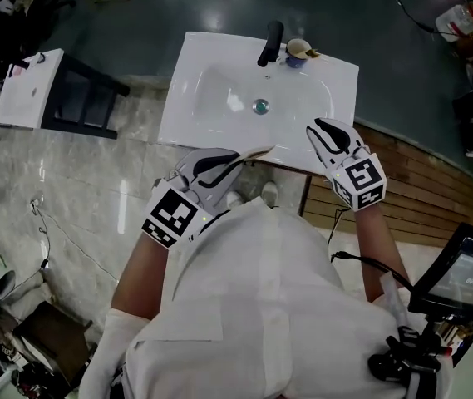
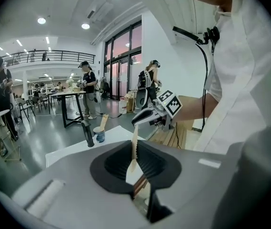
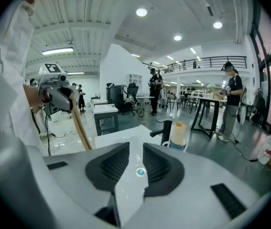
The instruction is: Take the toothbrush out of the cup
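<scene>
A bamboo toothbrush point(image 2: 134, 149) stands upright between the pads of my left gripper point(image 2: 134, 162), which is shut on its handle. In the head view that gripper point(image 1: 218, 166) is at the near edge of the white sink point(image 1: 219, 98), and the brush point(image 1: 257, 152) pokes out toward the right. My right gripper point(image 1: 329, 136) hovers over the sink's near right corner, open, with only the basin and drain point(image 3: 140, 172) showing in the gap of that gripper point(image 3: 135, 162). The cup point(image 1: 298, 51) sits at the back right beside the black faucet point(image 1: 269, 42), with a pale wooden piece still sticking out of it.
A white side table point(image 1: 28, 90) on a dark frame stands left of the sink. Wooden boards point(image 1: 419, 181) lie to the right, and a screen on a stand point(image 1: 467, 277) is at lower right. Cables run across the pale floor. People stand by tables in the background.
</scene>
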`<state>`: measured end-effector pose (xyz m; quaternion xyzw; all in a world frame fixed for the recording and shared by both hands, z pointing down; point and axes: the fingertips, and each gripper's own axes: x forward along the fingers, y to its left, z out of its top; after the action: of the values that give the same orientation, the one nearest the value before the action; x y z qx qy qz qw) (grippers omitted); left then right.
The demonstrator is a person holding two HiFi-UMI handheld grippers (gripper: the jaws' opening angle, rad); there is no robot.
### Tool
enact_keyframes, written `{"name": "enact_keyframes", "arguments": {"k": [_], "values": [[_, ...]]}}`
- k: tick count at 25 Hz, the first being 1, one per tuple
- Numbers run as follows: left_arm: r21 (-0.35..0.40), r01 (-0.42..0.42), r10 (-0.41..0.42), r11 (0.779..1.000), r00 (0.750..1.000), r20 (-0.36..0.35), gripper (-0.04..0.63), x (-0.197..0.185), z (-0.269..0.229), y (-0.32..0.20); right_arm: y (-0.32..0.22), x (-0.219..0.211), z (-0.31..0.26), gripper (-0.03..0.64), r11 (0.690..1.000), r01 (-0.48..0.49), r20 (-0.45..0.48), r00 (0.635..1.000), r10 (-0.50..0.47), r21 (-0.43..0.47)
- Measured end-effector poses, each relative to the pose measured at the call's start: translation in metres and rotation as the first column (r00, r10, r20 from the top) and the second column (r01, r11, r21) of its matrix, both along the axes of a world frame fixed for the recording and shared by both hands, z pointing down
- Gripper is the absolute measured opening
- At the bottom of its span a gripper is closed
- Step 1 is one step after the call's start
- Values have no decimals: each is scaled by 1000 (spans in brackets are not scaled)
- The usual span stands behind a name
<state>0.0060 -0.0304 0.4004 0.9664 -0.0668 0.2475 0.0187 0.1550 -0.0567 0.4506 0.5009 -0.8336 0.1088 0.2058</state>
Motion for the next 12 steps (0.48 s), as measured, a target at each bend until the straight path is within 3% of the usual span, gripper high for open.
{"name": "enact_keyframes", "arguments": {"k": [4,7,12], "values": [[68,-30,29,997,999,13,34,-5,-2,4,-2,-1,-6,63,1000,-12,-27,1000,12,14],[56,-32,33,998,999,-11,34,-7,-7,2,-14,9,-9,76,1000,-22,-59,998,23,19],[27,29,-29,999,999,-14,34,-9,-3,-1,-40,35,5,121,1000,-2,-107,994,3,8]]}}
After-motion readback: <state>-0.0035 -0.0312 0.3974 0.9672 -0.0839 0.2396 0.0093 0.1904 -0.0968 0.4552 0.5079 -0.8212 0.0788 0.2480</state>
